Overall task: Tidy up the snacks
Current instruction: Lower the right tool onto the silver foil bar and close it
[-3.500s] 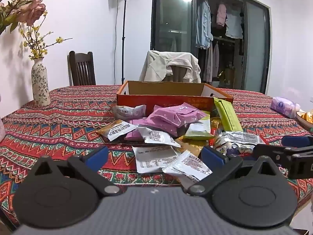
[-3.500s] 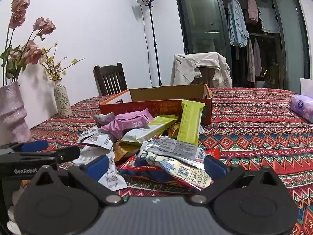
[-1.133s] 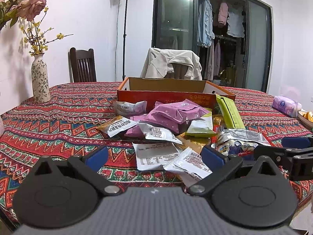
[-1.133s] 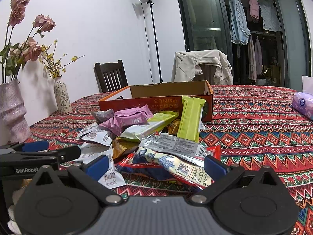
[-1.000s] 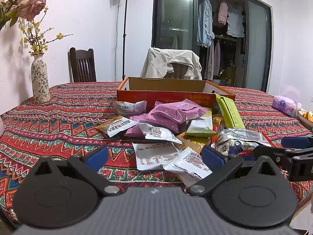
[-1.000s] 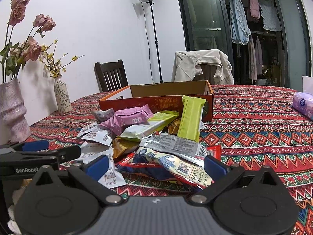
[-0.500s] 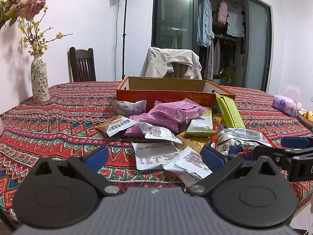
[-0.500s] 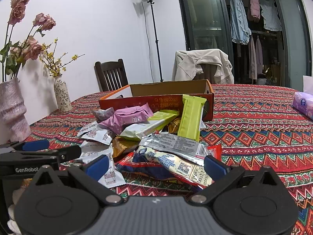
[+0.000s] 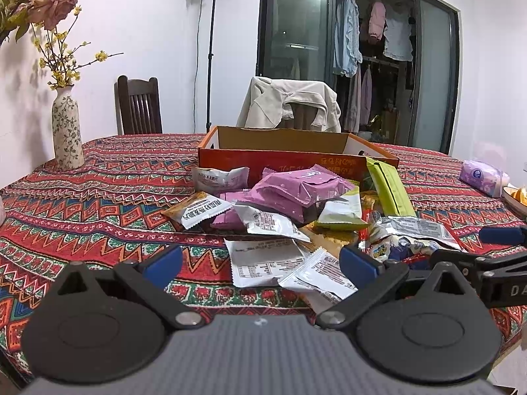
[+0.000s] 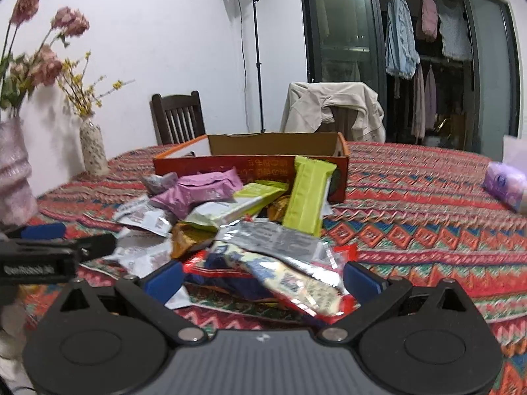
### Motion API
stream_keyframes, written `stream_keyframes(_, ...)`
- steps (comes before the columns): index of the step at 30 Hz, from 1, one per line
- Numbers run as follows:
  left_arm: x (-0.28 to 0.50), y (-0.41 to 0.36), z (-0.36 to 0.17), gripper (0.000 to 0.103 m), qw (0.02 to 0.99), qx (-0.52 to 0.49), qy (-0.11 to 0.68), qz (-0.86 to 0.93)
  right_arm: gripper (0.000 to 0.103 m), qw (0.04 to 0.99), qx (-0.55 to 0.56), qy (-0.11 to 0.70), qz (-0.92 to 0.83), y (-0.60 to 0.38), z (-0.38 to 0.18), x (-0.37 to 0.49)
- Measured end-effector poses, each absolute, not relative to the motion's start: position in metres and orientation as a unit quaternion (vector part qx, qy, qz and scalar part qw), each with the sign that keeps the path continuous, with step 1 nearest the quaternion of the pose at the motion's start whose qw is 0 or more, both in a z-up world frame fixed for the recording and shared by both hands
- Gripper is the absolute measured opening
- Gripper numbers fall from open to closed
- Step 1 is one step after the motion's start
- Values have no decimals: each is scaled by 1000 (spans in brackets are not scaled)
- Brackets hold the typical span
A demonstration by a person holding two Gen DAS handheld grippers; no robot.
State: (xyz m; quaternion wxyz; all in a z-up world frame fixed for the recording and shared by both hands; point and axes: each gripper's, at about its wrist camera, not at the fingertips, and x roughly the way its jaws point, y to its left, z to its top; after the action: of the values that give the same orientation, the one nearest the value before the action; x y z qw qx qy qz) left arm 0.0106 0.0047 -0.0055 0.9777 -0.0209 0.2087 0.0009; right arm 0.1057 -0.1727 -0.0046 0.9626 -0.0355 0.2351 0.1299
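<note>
Both grippers, left gripper (image 9: 260, 265) and right gripper (image 10: 263, 278), I'm hovering spread and empty at the table's near edge, snack pile (image 9: 290, 207) heaped against cardboard box (image 9: 283, 161), ready for sorting.

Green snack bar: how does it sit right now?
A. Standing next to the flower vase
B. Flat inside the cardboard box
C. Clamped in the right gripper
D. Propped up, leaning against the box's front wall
D. The green snack bar stands tilted with its top end against the front wall of the cardboard box, outside it, above the snack pile.
</note>
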Motion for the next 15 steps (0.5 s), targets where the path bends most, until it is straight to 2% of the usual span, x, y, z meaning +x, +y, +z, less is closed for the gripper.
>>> stream_keyframes(9, 17, 9, -5, 103, 976, -23, 217, 8, 103, 933, -143, 269, 191, -163, -4, 142)
stream_keyframes(15, 18, 13, -6, 103, 976, -24, 216, 17, 103, 913, -157, 302, 223, -158, -8, 175)
